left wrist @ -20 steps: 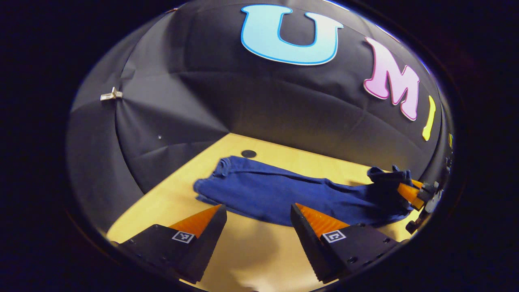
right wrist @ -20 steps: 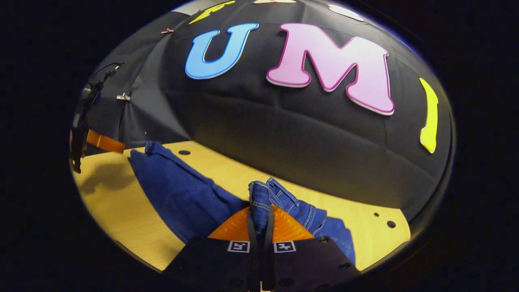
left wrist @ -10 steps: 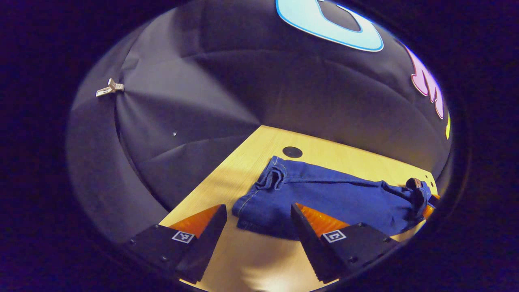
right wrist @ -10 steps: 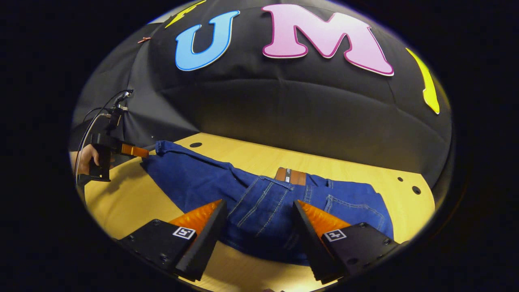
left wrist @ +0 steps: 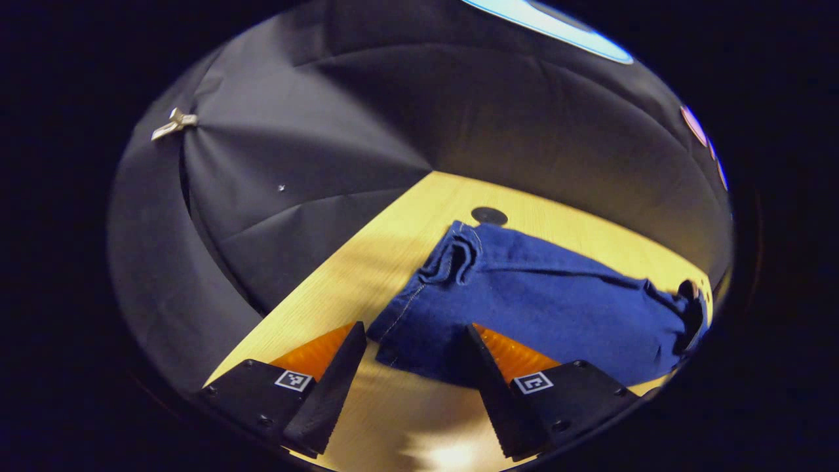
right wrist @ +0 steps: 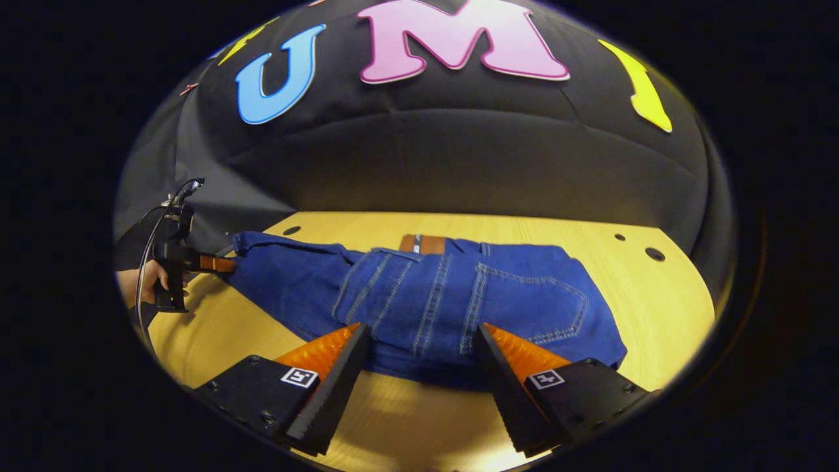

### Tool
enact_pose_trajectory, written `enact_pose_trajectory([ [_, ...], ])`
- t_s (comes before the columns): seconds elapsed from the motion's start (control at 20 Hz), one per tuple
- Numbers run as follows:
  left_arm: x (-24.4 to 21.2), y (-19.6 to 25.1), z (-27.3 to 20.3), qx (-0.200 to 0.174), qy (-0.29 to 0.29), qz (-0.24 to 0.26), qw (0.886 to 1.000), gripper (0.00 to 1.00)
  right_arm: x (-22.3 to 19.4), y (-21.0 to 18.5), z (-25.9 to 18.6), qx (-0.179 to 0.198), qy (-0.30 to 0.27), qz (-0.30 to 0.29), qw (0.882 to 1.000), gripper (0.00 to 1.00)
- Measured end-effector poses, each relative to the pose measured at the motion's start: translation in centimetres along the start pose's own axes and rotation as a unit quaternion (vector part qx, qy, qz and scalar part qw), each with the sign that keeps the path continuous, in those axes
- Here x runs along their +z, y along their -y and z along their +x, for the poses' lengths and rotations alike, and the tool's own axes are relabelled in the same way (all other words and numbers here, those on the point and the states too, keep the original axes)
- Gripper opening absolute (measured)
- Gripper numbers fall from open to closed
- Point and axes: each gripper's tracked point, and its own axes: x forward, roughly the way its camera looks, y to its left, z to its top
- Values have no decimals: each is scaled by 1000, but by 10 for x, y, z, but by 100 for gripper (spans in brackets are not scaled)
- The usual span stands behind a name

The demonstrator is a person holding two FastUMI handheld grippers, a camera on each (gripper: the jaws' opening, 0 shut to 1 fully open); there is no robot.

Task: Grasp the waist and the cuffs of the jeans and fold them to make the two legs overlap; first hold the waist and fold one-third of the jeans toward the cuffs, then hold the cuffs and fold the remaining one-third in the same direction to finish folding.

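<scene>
Both grippers (left wrist: 413,344) (right wrist: 419,344) agape, jeans (right wrist: 426,295) flat on table (right wrist: 655,308)

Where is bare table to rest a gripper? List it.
Bare wood lies right of the jeans seat, toward the two holes; also between the cuffs and the booth wall. The table's middle is crowded with denim.

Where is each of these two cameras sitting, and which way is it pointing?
Left gripper view: rides on the left gripper, looking along its open fingers at the cuff end of the jeans on the table.
Right gripper view: rides on the right gripper, looking along its open fingers at the waist end of the jeans; far left, a hand holds the left gripper by the cuffs.
Shared: the same jeans, table and booth wall, seen from opposite ends.
</scene>
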Motion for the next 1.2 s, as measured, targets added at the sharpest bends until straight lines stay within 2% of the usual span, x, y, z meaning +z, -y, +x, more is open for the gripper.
enact_pose_trajectory([
  [0.05,-2,8,2,-9,-3,-10,1000,89,-2,2,-1,-2,-1,6,1000,100],
  [0.15,-5,20,3,-25,-1,-6,1000,66,-5,4,-3,-6,-1,11,1000,99],
  [0.3,-5,27,2,-23,7,-10,1000,27,-4,3,-4,-6,-2,11,1000,99],
  [0.4,-4,29,4,-19,12,-5,1000,20,-5,4,-5,-2,-3,12,1000,99],
  [0.45,-4,31,2,-23,16,-8,1000,13,-5,5,-6,-2,-4,11,1000,99],
  [0.55,-3,38,0,-51,16,-28,998,7,-3,7,-9,-5,-3,8,1000,99],
  [0.6,-2,45,-5,-69,14,-42,997,7,-2,9,-9,-7,-3,7,1000,99],
  [0.8,4,47,-16,-64,32,-86,994,6,10,34,-21,-24,3,11,1000,99],
  [1.0,48,46,-48,-76,77,-110,988,6,18,63,-38,-49,13,15,999,99],
  [1.1,75,51,-67,-94,99,-119,983,6,18,76,-46,-61,13,21,998,99],
  [1.15,90,57,-81,-105,110,-120,981,2,18,81,-50,-66,13,26,997,99],
  [1.2,101,65,-97,-113,117,-116,980,6,18,87,-55,-72,12,31,997,99],
])
